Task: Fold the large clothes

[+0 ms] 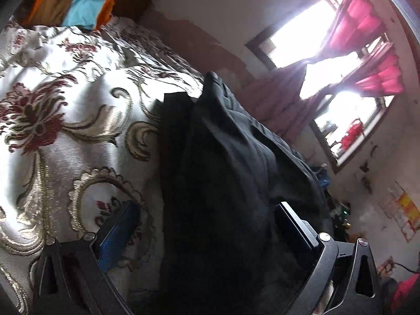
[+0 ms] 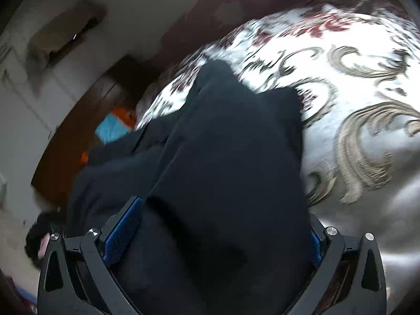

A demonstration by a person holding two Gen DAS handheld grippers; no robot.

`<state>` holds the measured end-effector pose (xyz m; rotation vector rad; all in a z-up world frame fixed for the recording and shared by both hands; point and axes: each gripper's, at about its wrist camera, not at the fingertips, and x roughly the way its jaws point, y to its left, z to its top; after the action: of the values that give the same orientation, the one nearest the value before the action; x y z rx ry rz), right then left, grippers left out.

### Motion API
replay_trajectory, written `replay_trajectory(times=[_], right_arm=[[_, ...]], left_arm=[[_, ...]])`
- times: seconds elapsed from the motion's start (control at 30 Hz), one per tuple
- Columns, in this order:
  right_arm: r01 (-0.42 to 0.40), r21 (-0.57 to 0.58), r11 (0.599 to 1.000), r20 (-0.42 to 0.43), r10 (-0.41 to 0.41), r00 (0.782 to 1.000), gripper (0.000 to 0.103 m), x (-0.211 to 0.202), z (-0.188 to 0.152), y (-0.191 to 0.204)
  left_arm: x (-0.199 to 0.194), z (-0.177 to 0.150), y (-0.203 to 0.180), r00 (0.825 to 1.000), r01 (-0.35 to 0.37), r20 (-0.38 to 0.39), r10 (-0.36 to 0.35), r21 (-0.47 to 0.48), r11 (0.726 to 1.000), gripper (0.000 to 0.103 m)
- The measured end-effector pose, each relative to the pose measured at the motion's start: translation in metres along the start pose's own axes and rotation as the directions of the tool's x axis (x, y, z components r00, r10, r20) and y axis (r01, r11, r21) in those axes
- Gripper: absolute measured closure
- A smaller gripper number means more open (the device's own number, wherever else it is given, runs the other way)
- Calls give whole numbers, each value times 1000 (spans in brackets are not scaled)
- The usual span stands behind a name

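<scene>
A large black garment (image 1: pixel 223 173) lies on a bed with a white floral bedspread (image 1: pixel 65 99). In the left wrist view my left gripper (image 1: pixel 207 223) stands with jaws wide apart, the cloth lying between its blue-padded fingers (image 1: pixel 118 233). In the right wrist view the same black garment (image 2: pixel 225 162) fills the space between the wide-apart fingers (image 2: pixel 122 231) of my right gripper (image 2: pixel 218 225). It drapes over the bedspread (image 2: pixel 354 99) and off its left edge. No finger presses the cloth in either view.
A folded orange, brown and blue cloth (image 1: pixel 76 0) lies at the head of the bed. A bright window with red curtains (image 1: pixel 362 42) is on the right wall. A dark wooden bed frame (image 2: pixel 86 120) borders the bed on the left.
</scene>
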<state>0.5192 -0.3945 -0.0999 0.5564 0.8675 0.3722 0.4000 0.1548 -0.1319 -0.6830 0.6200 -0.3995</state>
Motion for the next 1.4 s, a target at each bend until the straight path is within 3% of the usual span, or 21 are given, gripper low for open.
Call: replay_trajectory(times=[0.17, 0.27, 0.33, 0.43, 0.5, 0.6, 0.7, 0.87, 0.93, 1.0, 1.17, 1.3, 1.4], right_arm=[[36, 13, 999, -25, -35, 999, 1, 3, -1, 8], [70, 29, 997, -34, -69, 997, 1, 3, -4, 16], [93, 36, 995, -35, -92, 995, 5, 4, -5, 19], [126, 49, 991, -25, -125, 992, 23, -3, -9, 24], [125, 68, 990, -12, -124, 992, 42, -10, -13, 26], [117, 75, 990, 4, -118, 993, 62, -22, -21, 35], [129, 54, 990, 30, -131, 991, 71, -35, -26, 47], [96, 20, 995, 152, -98, 983, 80, -74, -36, 68], [60, 29, 998, 187, -65, 980, 82, -92, -37, 70], [51, 7, 999, 217, -51, 975, 82, -112, -38, 75], [94, -71, 993, 333, -66, 941, 83, -180, -40, 86], [172, -89, 981, 423, -119, 898, 83, -238, -48, 79], [222, -41, 974, 462, -178, 869, 83, -267, -54, 59]], left_arm=[[5, -2, -3, 993, 75, -91, -75, -9, 997, 1], [19, -3, -18, 983, -3, -181, 11, 44, 999, 1], [22, -2, -25, 980, -34, -194, 40, 36, 999, 1], [22, 0, -27, 982, -63, -181, 56, -33, 997, 2], [21, 1, -27, 983, -105, -158, 90, -91, 990, 23], [16, 3, -29, 981, -162, -137, 138, -186, 969, 41], [10, 5, -35, 974, -210, -132, 186, -201, 957, 57], [-4, 9, -72, 956, -288, -94, 278, -125, 949, 78], [-13, 9, -88, 965, -259, -70, 253, -115, 959, 79], [-15, 13, -111, 959, -279, -63, 276, -37, 960, 79], [-12, 17, -160, 962, -263, -52, 268, 82, 961, 80], [2, 15, -191, 979, -186, -62, 193, 102, 977, 80], [17, 4, -222, 990, -118, -63, 127, 135, 984, 80]])
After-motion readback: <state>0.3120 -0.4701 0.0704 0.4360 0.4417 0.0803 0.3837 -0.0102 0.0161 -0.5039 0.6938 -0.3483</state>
